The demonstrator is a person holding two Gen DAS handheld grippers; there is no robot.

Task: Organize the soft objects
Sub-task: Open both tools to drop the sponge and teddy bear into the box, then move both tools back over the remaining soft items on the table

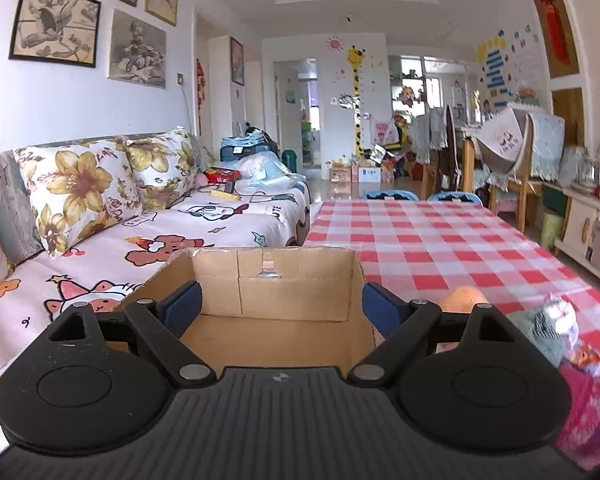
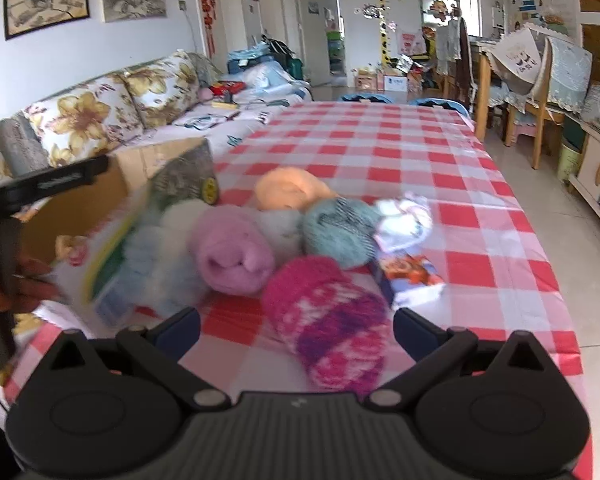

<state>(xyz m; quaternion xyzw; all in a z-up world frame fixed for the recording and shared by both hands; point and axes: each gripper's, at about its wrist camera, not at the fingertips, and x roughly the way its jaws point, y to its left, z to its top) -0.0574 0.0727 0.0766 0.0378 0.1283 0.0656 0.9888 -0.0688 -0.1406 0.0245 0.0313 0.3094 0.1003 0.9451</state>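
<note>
An open cardboard box [image 1: 276,320] stands at the left of the checked table; it looks empty inside. My left gripper [image 1: 282,306] is open, hovering over the box's opening. The box also shows in the right wrist view [image 2: 100,200], with the left gripper's handle [image 2: 40,184] beside it. Several rolled soft socks lie in a pile on the table: a magenta patterned roll [image 2: 332,320], a pink roll [image 2: 232,252], a teal roll [image 2: 340,232], an orange roll [image 2: 292,190], a pale blue fluffy one [image 2: 160,256]. My right gripper [image 2: 296,330] is open, its fingers on either side of the magenta roll.
A red-and-white checked tablecloth [image 2: 420,152] covers the table. A sofa [image 1: 160,216] with floral cushions runs along the left. A printed white roll [image 2: 404,220] and a cartoon-print item [image 2: 412,276] lie at the pile's right. Wooden chairs [image 2: 540,80] stand far right.
</note>
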